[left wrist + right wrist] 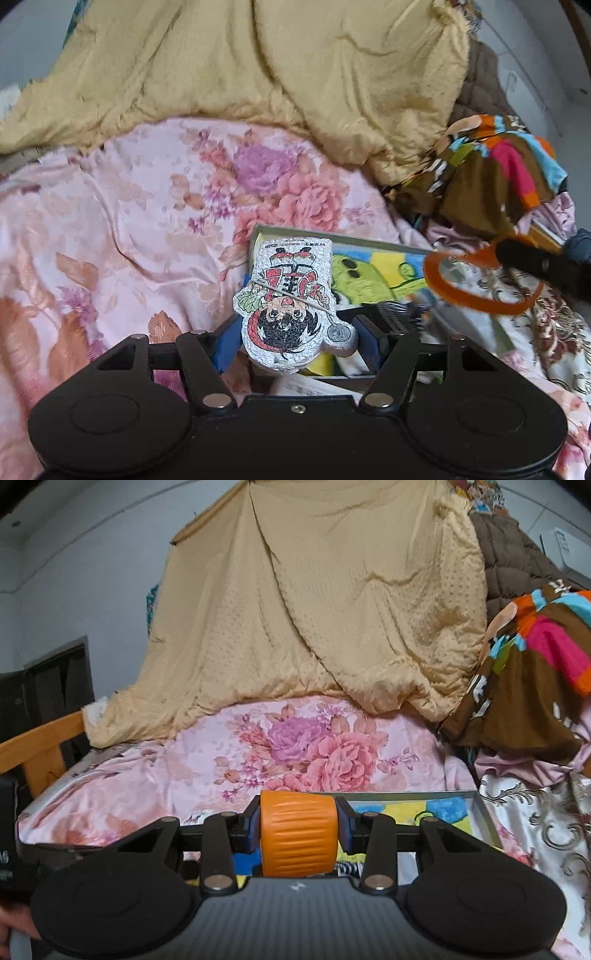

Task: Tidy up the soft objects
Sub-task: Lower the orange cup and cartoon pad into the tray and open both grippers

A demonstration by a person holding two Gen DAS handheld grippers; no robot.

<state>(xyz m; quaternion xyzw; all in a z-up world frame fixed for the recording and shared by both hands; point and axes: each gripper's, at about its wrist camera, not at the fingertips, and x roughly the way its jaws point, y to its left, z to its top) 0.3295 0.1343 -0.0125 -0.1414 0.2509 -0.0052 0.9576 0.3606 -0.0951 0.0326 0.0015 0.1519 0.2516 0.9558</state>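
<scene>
You are mid-carry with both loads. Your left hand-held gripper [291, 338] is closed on the cartoon-figure sponge [291, 299], a flat, glittery white cut-out with a red-dressed character, held over the tray [369, 242] on the bed. Your right hand-held gripper [299, 834] clamps the ribbed orange piece [299, 833]; at 3 o'clock in the left view its orange ring shows. Next, probably lower each into the tray and release gently.

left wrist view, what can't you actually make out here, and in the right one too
- Left wrist: the small print on the cartoon figure piece is too tiny; the orange ring is motion-blurred.
- Both views: the tray contents are mostly hidden by the grippers.
- Right wrist: the orange ribbed roll far end faces away.
</scene>
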